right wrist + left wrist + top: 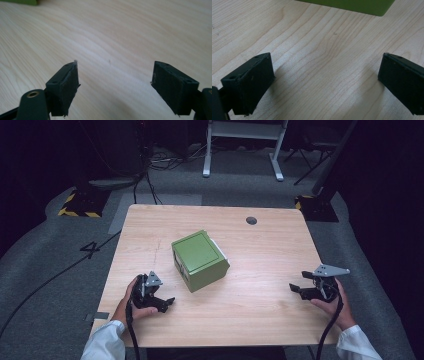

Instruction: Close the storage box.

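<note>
Nearest to the person, two white sleeves come in from the bottom edge of the high view, and each hand holds a black two-jaw tool low over the light wooden table [260, 310]. The left gripper [168, 303] is near the front left part of the table top, and its jaws point to the right and a little forward. In the left gripper view its jaws are spread wide, with only bare wood grain between them. The left gripper [325, 80] holds nothing. The right gripper [295, 289] is near the front right edge of the table, with a grey three-cornered plate on top, and its jaws point to the left. In the right gripper view the jaws of the right gripper [115, 82] are also spread apart and empty over the wood.

Farther in, about in the middle of the table, stands the green box with a flat square lid [200, 260], turned at an angle to the table edges. It is near the left gripper but not touching it, and well apart from the right gripper. A lower edge of the green box [352, 6] shows at the top of the left gripper view.

Beyond the box, a small round dark hole [251, 220] sits near the far edge of the table. Behind the table lies a grey floor [50, 250] with cables.
</note>
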Tool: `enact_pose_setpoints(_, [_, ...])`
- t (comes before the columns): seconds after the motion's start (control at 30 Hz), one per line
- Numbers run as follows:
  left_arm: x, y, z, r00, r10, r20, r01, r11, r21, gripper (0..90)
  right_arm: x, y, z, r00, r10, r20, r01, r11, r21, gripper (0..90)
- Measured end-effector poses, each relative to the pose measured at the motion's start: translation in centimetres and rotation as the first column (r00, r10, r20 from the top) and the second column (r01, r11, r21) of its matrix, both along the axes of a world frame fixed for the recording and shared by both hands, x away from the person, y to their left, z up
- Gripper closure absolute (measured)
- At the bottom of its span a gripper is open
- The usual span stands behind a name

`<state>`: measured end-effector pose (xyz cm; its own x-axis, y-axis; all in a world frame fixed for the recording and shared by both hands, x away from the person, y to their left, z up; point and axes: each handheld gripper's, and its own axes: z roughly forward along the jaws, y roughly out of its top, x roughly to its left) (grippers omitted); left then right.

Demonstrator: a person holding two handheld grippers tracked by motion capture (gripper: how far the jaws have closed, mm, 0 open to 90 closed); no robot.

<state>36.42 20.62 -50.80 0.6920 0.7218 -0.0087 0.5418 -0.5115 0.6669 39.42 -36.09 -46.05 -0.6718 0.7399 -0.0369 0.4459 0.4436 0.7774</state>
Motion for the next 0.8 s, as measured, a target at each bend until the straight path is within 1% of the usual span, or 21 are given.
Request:
enact_pose_setpoints(0.03, [0.0,0.0,0.0,1.0000,0.002,0.001,-0.002,1.0000,-0.001,0.6,0.3,0.3,0.5,1.0000,0.004,0.004,-0.004,1.000,0.006,23.0])
enact_pose_setpoints(0.13, [0.0,0.0,0.0,1.0000,0.003,0.001,-0.003,1.0000,-0.002,0.6,1.3,1.2,1.6,0.9996,0.012,0.025,-0.012,1.000,0.000,23.9])
enact_pose_setpoints(0.17, [0.0,0.0,0.0,1.0000,0.003,0.001,-0.003,1.0000,-0.002,0.6,1.7,1.5,2.0,0.9995,0.014,0.027,-0.014,1.000,0.009,23.9])
enact_pose_setpoints(0.2, [0.0,0.0,0.0,1.0000,0.002,-0.001,-0.002,1.0000,-0.001,0.6,2.0,1.8,2.3,0.9993,0.025,0.028,-0.026,0.999,0.020,23.9])
enact_pose_setpoints(0.23, [0.0,0.0,0.0,1.0000,0.002,-0.001,-0.002,1.0000,-0.001,0.6,2.2,2.1,2.6,0.9989,0.032,0.033,-0.033,0.999,0.018,23.9])
enact_pose_setpoints(0.27, [0.0,0.0,0.0,1.0000,0.002,-0.001,-0.002,1.0000,-0.001,0.6,2.2,2.1,2.6,0.9989,0.032,0.033,-0.033,0.999,0.018,23.9])
enact_pose_setpoints(0.3, [0.0,0.0,0.0,1.0000,0.002,-0.001,-0.002,1.0000,-0.001,0.6,2.7,3.0,3.2,0.9979,0.043,0.049,-0.043,0.999,0.006,23.9])
enact_pose_setpoints(0.33, [0.0,0.0,0.0,1.0000,0.001,-0.001,-0.001,1.0000,-0.001,0.6,3.0,3.4,3.5,0.9973,0.048,0.056,-0.048,0.999,0.005,24.1])
enact_pose_setpoints(0.47, [0.0,0.0,0.0,1.0000,0.001,-0.001,-0.001,1.0000,-0.001,0.6,4.0,5.2,4.6,0.9950,0.066,0.075,-0.068,0.998,0.018,24.7])
enact_pose_setpoints(0.57, [0.0,0.0,0.0,1.0000,0.001,-0.001,-0.001,1.0000,-0.001,0.6,4.8,6.7,5.2,0.9931,0.087,0.079,-0.089,0.996,0.026,25.2])
enact_pose_setpoints(0.6, [0.0,0.0,0.0,1.0000,0.001,-0.001,-0.001,1.0000,-0.001,0.5,4.8,6.7,5.2,0.9931,0.087,0.079,-0.089,0.996,0.026,25.2])
enact_pose_setpoints(0.63, [0.0,0.0,0.0,1.0000,0.001,-0.001,-0.001,1.0000,-0.001,0.6,5.3,7.8,5.5,0.9914,0.098,0.086,-0.101,0.995,0.023,25.3])
enact_pose_setpoints(0.67, [0.0,0.0,0.0,1.0000,0.001,-0.001,-0.001,1.0000,-0.001,0.6,5.5,8.4,5.6,0.9900,0.107,0.092,-0.109,0.994,0.018,25.7])
enact_pose_setpoints(0.8, [0.0,0.0,0.0,1.0000,0.001,-0.001,-0.001,1.0000,0.000,0.6,6.6,10.7,5.4,0.9879,0.134,0.078,-0.134,0.991,0.003,25.9])
